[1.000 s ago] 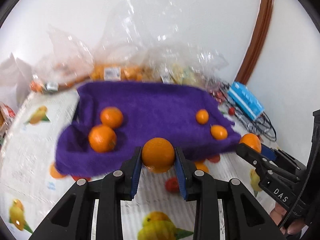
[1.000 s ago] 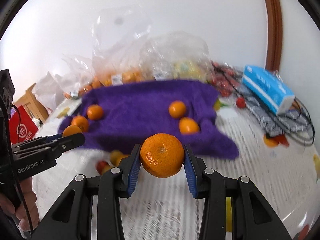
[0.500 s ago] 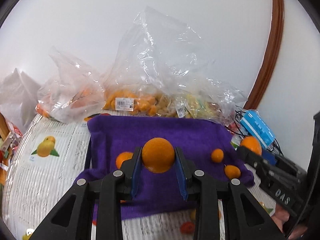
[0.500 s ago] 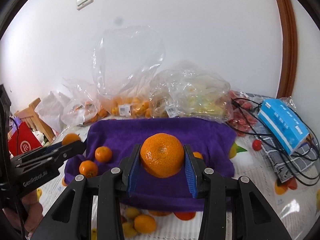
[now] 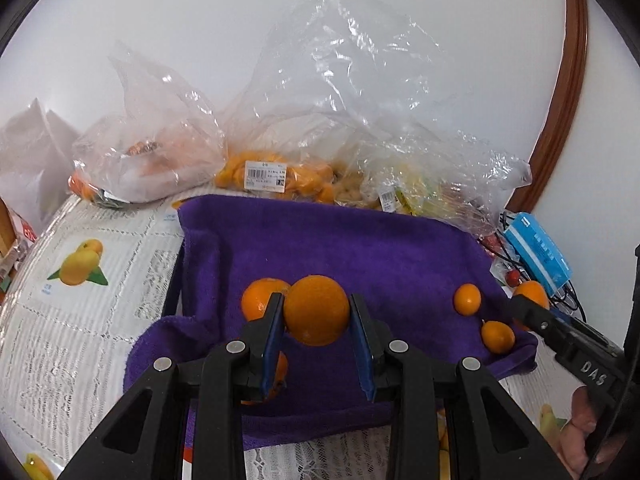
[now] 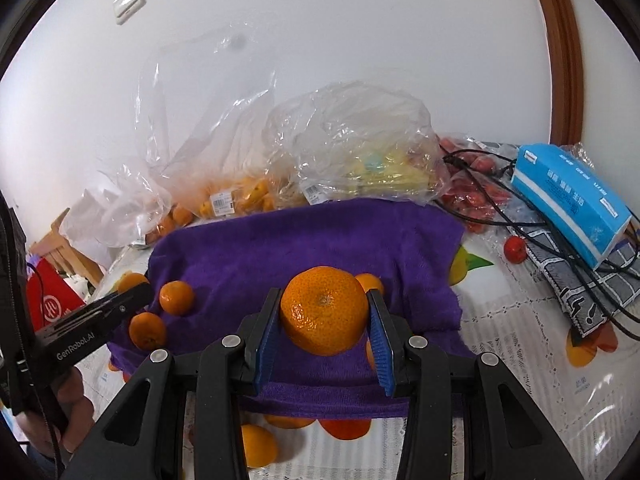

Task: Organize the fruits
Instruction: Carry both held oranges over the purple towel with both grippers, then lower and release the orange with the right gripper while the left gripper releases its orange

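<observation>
Tablecloth (image 6: 520,360) with fruit print lying under purple towel (image 6: 304,240); clear plastic bags (image 5: 340,100) of fruit sitting behind towel against wall. Blue tissue box (image 6: 568,196) resting right of towel on cables. Right gripper (image 6: 324,316) clenching large mandarin (image 6: 324,314) above towel's near edge. Left gripper (image 5: 316,312) clenching smaller orange (image 5: 316,309) over towel, 2 kumquats (image 5: 467,299) lying at towel's right.

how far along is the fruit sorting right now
Partway. Done: four small oranges already lie on the purple towel, two at each end. In hand: the left gripper and right gripper each clamp an orange above it. Left: loose fruit near the towel's front edge, plus the bagged fruit behind.
</observation>
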Action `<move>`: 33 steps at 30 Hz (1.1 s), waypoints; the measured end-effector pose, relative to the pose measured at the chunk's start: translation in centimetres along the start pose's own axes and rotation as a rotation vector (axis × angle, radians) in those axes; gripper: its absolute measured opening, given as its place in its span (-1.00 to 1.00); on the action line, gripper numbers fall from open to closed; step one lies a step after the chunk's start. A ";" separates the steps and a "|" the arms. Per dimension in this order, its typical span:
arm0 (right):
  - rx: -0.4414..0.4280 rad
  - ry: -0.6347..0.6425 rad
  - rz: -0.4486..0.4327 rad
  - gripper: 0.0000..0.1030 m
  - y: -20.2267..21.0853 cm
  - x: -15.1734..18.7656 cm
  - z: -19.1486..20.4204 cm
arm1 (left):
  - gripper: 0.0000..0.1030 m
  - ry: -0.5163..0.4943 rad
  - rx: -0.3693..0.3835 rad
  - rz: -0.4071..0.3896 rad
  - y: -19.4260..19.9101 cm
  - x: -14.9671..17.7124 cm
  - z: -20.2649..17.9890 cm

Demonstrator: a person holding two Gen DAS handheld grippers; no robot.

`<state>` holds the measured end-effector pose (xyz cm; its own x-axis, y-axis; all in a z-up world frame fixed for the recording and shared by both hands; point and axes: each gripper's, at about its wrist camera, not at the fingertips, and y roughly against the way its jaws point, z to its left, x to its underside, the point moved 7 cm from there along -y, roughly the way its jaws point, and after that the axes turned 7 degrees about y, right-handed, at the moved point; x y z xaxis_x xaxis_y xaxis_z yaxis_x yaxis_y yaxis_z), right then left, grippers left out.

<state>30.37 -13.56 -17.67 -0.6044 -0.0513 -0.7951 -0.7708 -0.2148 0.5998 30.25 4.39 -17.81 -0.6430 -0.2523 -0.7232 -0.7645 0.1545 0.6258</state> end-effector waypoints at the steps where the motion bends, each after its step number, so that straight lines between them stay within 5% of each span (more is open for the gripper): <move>1: 0.010 0.007 0.005 -0.20 -0.2 0.2 0.0 | -0.41 0.001 0.004 0.006 -0.2 0.1 0.0; 18: -0.002 0.027 0.147 -0.20 -4.4 3.1 1.3 | -0.41 -0.003 0.015 0.075 -2.3 1.6 -0.5; 33: 0.002 0.018 0.116 -0.14 -3.6 2.7 1.3 | -0.41 0.008 0.034 0.142 -3.6 2.7 -0.9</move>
<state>31.25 -11.68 -21.80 -0.6855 -0.0936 -0.7221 -0.6965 -0.2046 0.6877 31.30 2.33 -21.74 -0.7442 -0.2334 -0.6258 -0.6674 0.2213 0.7111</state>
